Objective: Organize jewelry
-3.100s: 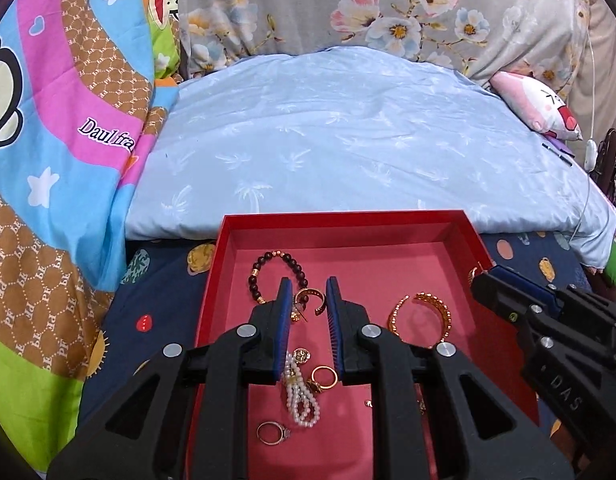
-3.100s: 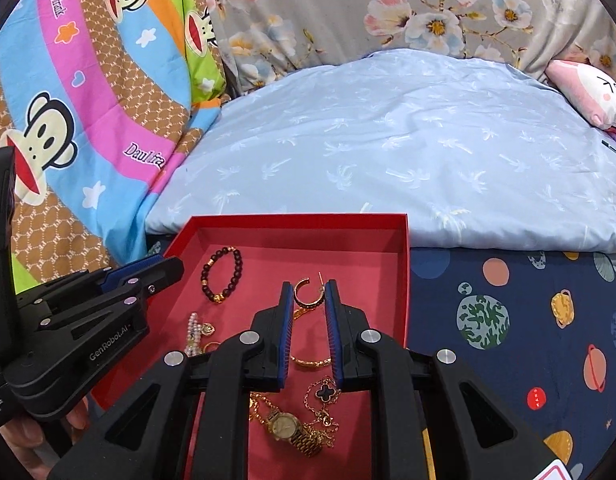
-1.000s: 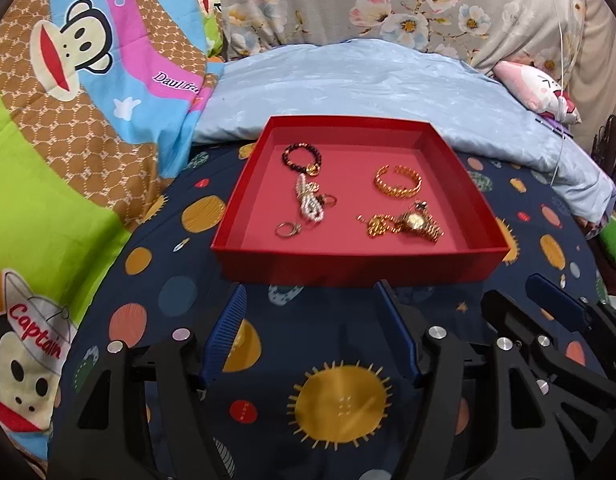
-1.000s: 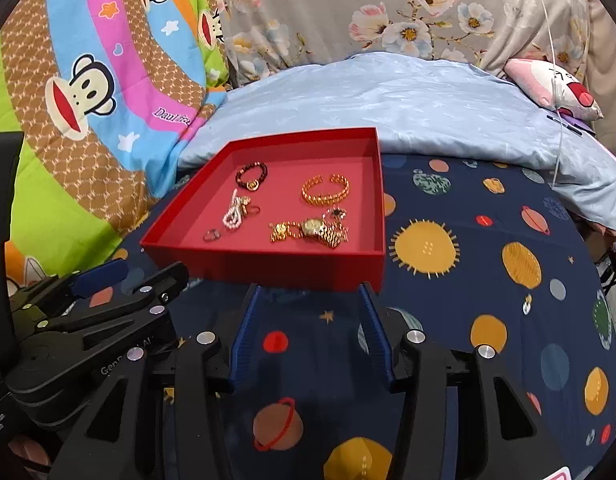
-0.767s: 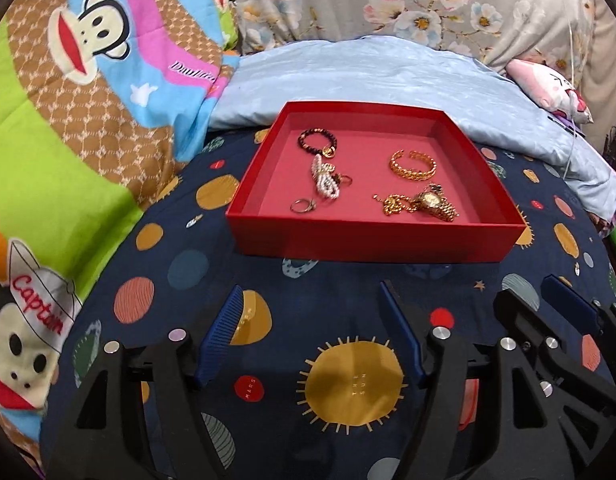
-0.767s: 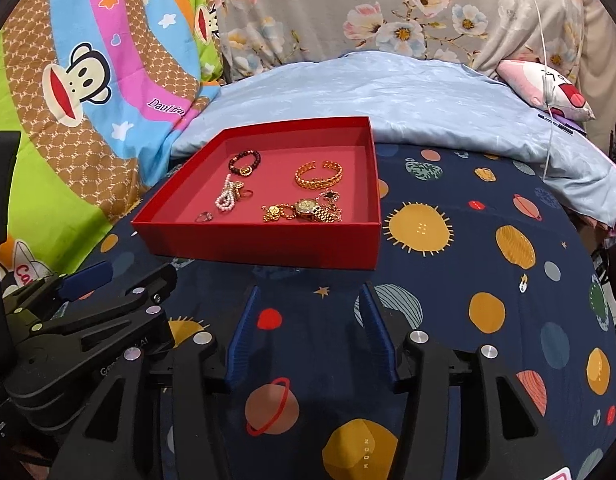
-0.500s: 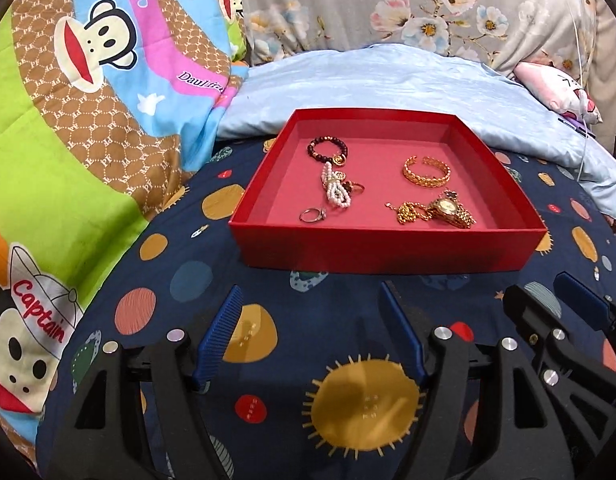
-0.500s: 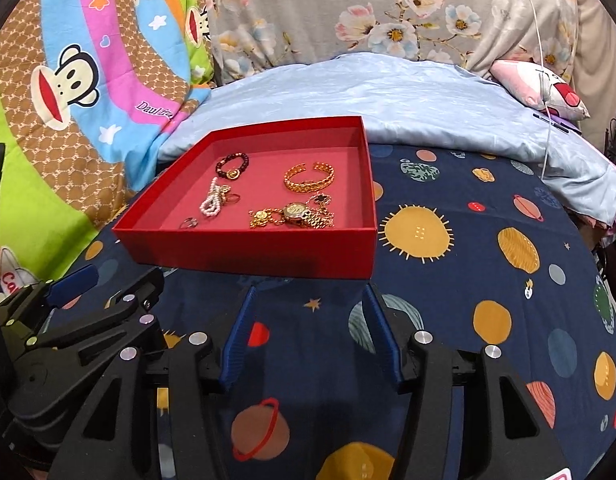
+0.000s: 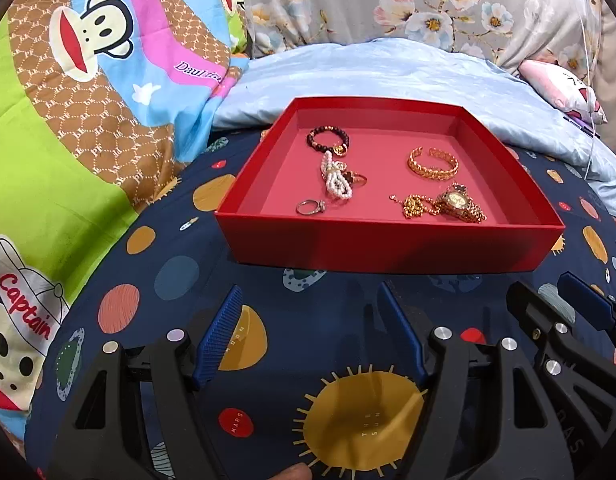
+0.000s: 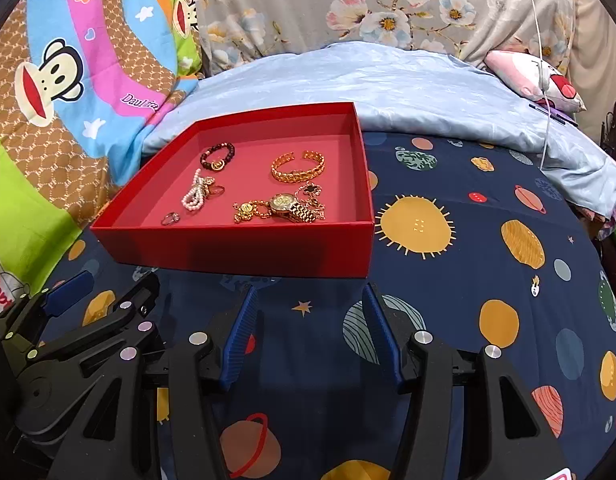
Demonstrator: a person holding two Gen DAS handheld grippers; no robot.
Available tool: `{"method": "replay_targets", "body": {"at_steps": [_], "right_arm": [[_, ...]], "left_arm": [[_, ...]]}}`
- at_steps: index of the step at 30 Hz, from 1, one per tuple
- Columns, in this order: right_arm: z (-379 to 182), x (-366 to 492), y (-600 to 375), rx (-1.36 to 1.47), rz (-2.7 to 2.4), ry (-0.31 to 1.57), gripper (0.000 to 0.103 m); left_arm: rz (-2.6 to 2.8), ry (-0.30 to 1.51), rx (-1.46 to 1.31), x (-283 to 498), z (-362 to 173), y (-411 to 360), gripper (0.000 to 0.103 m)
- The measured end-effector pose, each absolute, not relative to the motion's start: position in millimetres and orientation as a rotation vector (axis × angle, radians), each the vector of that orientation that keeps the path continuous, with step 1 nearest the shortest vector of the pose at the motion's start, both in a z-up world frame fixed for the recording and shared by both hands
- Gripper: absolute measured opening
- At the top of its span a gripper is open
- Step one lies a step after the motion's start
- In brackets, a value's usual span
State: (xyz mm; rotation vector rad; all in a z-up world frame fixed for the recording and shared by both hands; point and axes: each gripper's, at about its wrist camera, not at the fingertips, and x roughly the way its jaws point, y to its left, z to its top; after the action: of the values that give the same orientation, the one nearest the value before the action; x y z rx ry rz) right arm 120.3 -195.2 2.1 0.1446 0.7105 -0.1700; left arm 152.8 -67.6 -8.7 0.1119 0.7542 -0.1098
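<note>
Both tools have drawn back out of the red tray [image 9: 387, 246] since the earliest pictures, when their fingers hung right over the jewelry; they now hover above the planet-print bedspread [image 10: 487, 240] on the near side of the tray, well apart from its contents. The left tool [image 9: 309, 334] is released, its blue pads spread with nothing but fabric between them, and its jaws have just been opening a little further. The right tool [image 10: 308, 334] is likewise released and empty, its jaws having widened over the same second. Inside the tray the pieces lie sorted into loose groups: a dark bead bracelet [image 9: 327, 140] at the far left, a pearl strand [image 9: 335, 180] just below it with a small ring touching it, a silver ring [image 9: 309, 207] near the front wall, a gold bangle [image 9: 432, 163] to the right, and a gold watch [image 9: 457, 202] tangled with a gold chain [image 9: 413, 206] in front of the bangle. Such spacing probably keeps each item separate and easy to pick, though watch and chain overlap. With both tools withdrawn and empty, the arranging looks finished or paused.
</note>
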Motion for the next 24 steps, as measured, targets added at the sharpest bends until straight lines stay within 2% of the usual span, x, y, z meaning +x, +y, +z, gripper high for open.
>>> {"method": "replay_targets", "body": {"at_steps": [10,24], "right_arm": [[3.2,119.2,-189.4,0.101,-0.192,0.707,0.061],[4.9,116.2,-190.0,0.101,-0.208,0.697,0.062]], "left_arm": [[-0.057,0.765,0.106,154.1,-10.5,-63.4,0.068],[-0.052,0.737,0.111,149.5,-7.1,-64.0,0.067]]}}
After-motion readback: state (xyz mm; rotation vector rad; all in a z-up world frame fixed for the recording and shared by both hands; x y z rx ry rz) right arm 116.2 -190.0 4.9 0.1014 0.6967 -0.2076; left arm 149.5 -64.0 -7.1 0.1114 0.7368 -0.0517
